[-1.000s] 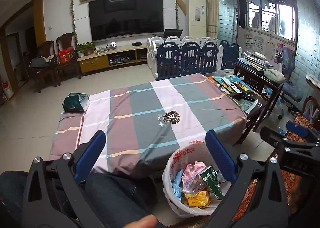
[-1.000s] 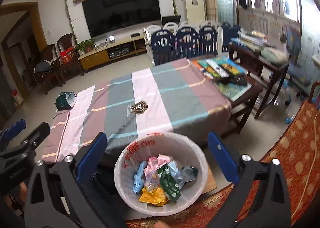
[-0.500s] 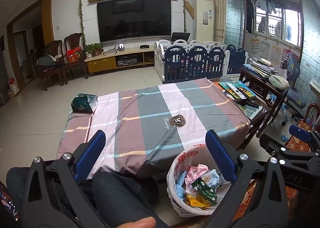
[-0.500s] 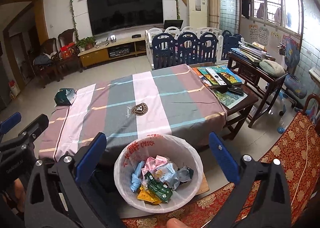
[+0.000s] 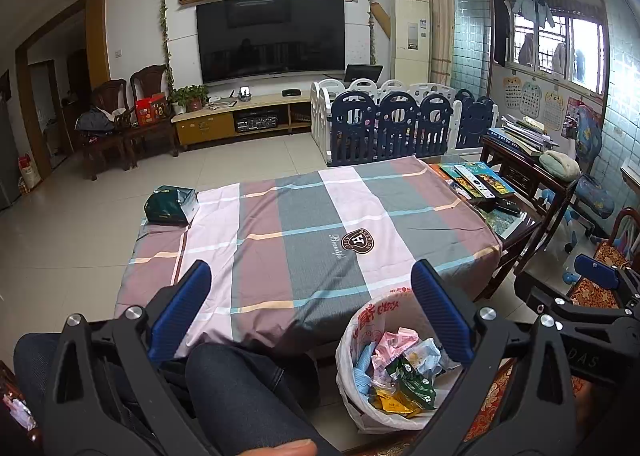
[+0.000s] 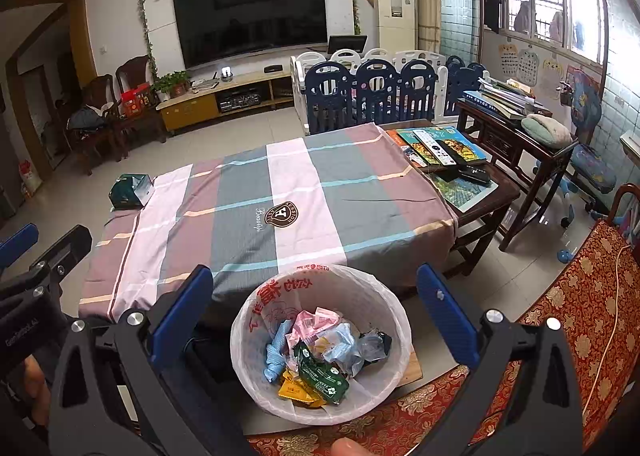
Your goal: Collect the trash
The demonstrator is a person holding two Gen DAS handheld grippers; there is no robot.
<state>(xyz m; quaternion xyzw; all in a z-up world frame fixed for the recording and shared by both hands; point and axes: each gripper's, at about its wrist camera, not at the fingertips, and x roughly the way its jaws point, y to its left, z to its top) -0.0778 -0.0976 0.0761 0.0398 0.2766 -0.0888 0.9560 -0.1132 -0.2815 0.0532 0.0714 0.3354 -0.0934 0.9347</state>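
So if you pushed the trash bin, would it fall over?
Probably easily. The trash bin holds only crumpled wrappers, so it likely weighs little. It partly sits on a thin board, which might make it wobble. Its thin plastic liner would likely just crinkle if touched.

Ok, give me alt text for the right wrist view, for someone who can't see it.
The right tool hangs open and empty above a lined trash bin holding crumpled wrappers, on the floor at the near edge of a table under a striped cloth. A green tissue box sits at the table's far left corner; remotes lie on its right end.
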